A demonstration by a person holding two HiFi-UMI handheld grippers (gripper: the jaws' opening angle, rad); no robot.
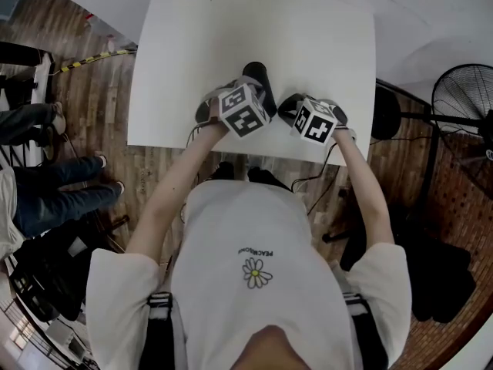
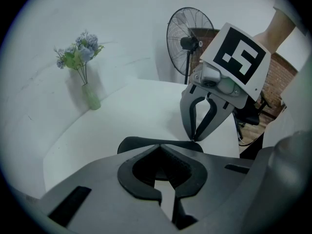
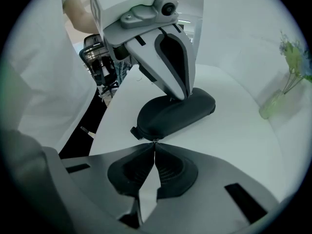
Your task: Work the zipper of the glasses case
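Observation:
A black zippered glasses case (image 1: 257,78) lies on the white table (image 1: 192,52) near its front edge. My left gripper (image 3: 182,97) is shut, and its tips rest on the top of the case (image 3: 175,113) without clasping anything I can make out. In the left gripper view the case (image 2: 139,143) shows just past that gripper's closed tips (image 2: 159,149). My right gripper (image 3: 154,142) is shut at the near end of the case, with the small metal zipper pull (image 3: 155,140) pinched at its tips. Beside the pull, a black tab (image 3: 136,132) sticks out of the case.
A green vase of flowers (image 2: 90,96) stands at the table's far edge. A standing fan (image 1: 462,106) and a black stool (image 1: 385,112) are off the table's right side. A person's legs (image 1: 54,191) are at the left on the wood floor.

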